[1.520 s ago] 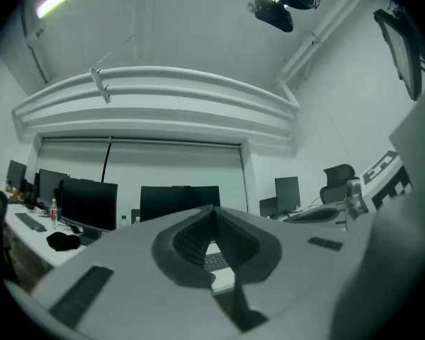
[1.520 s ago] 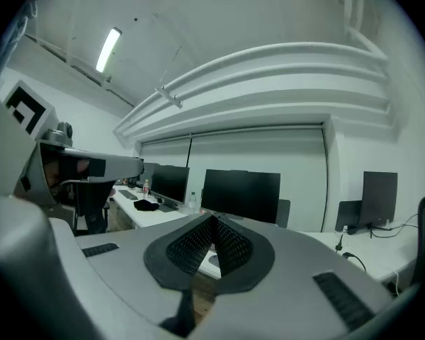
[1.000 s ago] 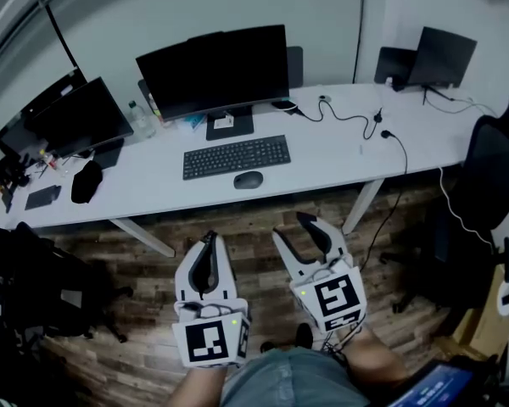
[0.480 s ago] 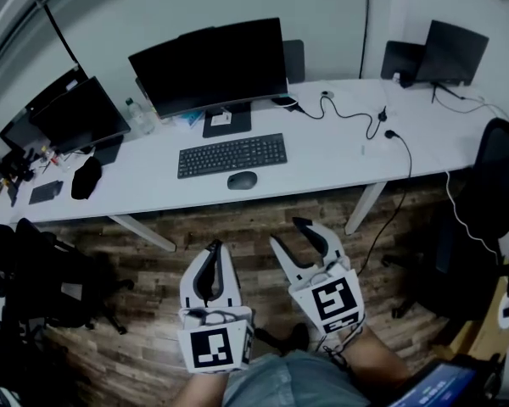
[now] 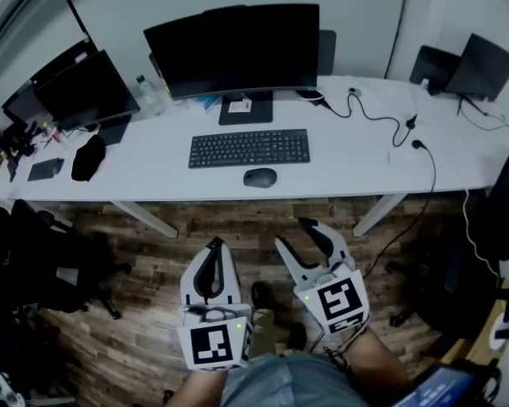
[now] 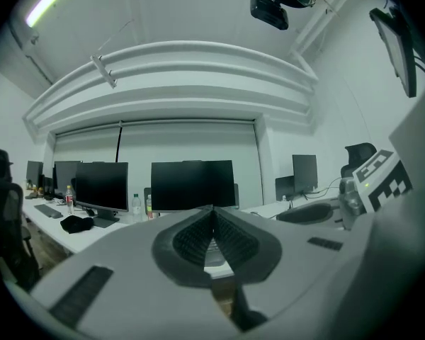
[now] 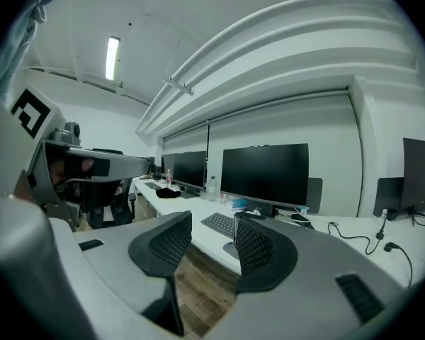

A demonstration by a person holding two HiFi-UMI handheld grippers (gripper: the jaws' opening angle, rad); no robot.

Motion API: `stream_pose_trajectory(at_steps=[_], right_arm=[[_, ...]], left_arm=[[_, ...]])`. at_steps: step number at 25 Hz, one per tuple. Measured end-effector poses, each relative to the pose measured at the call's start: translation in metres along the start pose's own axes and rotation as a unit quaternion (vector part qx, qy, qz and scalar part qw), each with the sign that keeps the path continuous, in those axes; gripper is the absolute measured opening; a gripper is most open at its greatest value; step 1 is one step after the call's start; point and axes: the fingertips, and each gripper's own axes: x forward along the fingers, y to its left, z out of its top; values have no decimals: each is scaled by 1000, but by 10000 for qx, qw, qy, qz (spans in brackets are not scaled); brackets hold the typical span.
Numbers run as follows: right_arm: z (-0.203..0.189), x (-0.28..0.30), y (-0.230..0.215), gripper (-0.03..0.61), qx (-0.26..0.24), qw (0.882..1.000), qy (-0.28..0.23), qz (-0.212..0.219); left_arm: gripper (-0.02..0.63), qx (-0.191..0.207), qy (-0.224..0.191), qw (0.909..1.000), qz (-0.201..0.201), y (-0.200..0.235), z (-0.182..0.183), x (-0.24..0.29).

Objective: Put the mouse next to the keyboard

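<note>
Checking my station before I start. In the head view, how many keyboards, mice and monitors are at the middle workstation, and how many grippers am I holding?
keyboard: 1
mouse: 1
monitor: 1
grippers: 2, the left gripper shut, the right gripper open and empty
Total: 5

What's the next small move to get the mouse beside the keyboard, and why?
Probably reach the right gripper forward toward the mouse. Its jaws stand apart and empty over the floor, short of the desk, and the mouse lies in front of the keyboard near the desk's edge. The left gripper is shut.
</note>
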Motion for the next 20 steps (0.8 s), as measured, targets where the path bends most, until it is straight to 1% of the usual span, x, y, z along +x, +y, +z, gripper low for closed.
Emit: stream_pose_trajectory(at_steps=[3,5,10,13,20], right_arm=[[-4,29,-2,201,-51,9999,95,70],[-7,53,-3,201,-53,9997,189,119],[-3,117,-6,212,-122,9992,256,280],[7,148,-10,216,-178,9991,234,313],[46,197,-24,233,-417,9988,-54,268]], left_arm=[[5,-197,127,9997,-13,19,-13,24],[5,-248,180,9995,-31,35,-19,45],[5,-381,185,9990,-157,73,-24,98],[5,-410,89,9988,-248,91,-16,125],[5,-365,-271,9981,-424,125,14,170]])
